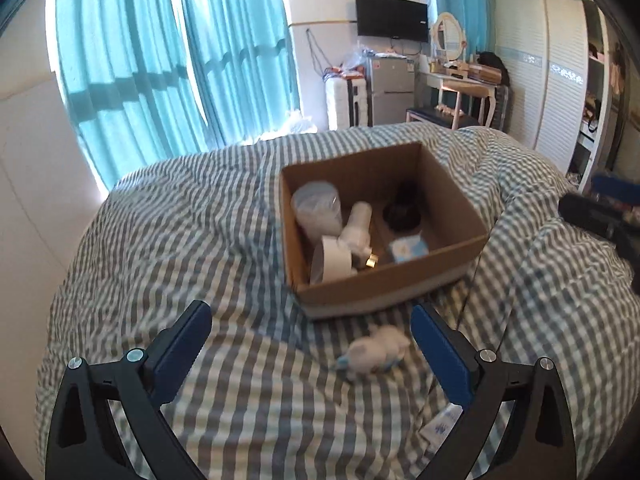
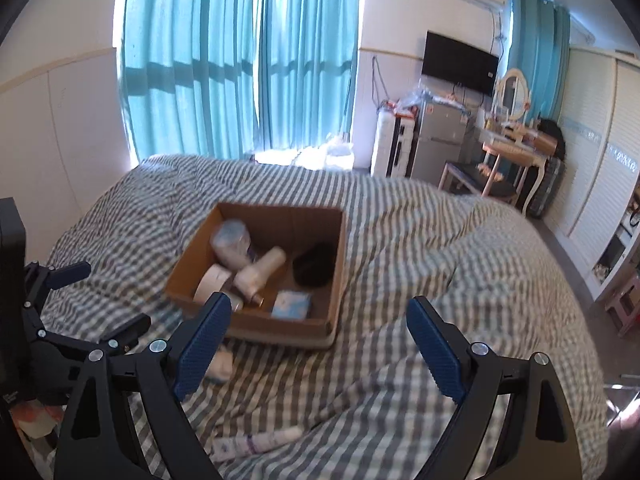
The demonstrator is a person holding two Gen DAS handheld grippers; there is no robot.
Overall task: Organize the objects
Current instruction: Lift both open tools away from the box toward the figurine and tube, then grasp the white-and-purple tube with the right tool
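An open cardboard box [image 1: 456,196] sits on a striped bed and holds a clear jar [image 1: 318,206], a white bottle [image 1: 356,224], a tape roll [image 1: 334,262], a black round object [image 1: 402,214] and a blue packet [image 1: 408,250]. The box also shows in the right wrist view [image 2: 338,256]. A small white and blue object [image 1: 376,350] lies on the bedding in front of the box, just ahead of my open, empty left gripper [image 1: 310,320]. My right gripper [image 2: 318,314] is open and empty, near the box's front. A white tube [image 2: 256,444] lies below it. The left gripper [image 2: 100,300] shows at the left.
The bed is covered by a grey and white striped duvet [image 1: 200,240]. Teal curtains [image 1: 160,60], a wall TV [image 1: 392,16], a small fridge [image 1: 390,88], a dressing table [image 1: 464,80] and a wardrobe [image 1: 552,80] stand beyond the bed. A printed packet [image 1: 444,426] lies under the left gripper's right finger.
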